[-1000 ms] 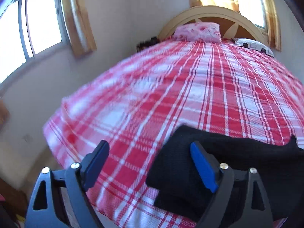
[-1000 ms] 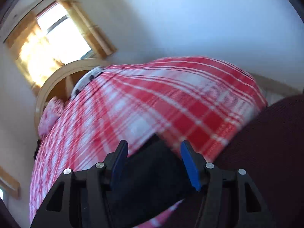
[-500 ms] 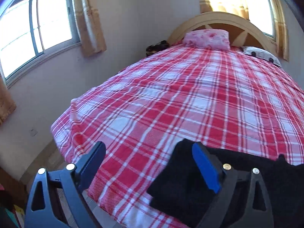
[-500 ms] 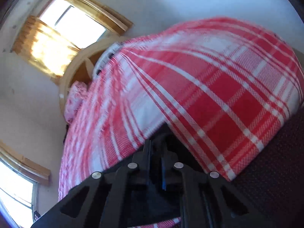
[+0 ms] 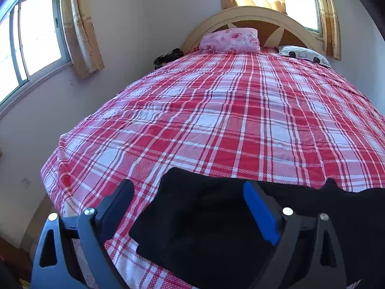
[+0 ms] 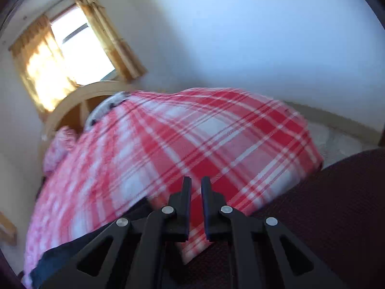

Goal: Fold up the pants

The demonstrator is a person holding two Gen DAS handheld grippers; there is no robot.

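Pants (image 5: pixel 204 219) lie black on the bed (image 5: pixel 216 125), at its near edge, just under our L gripper (image 5: pixel 190 207), whose jaws stand wide w/ nothing pinched. R gripper (image 6: pixel 196 187) is nearly closed; we see plaid thru the gap, no cloth in it. For a clean fold we'd pinch one cloth edge per side & keep it taut. Plenty of bare bed beyond; near edge is close, so we'd work inward.

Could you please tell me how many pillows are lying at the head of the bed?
2. A pink floral pillow lies against the headboard, near its middle; a white pillow with dark shapes lies to its right. Others could be hidden beyond these views.
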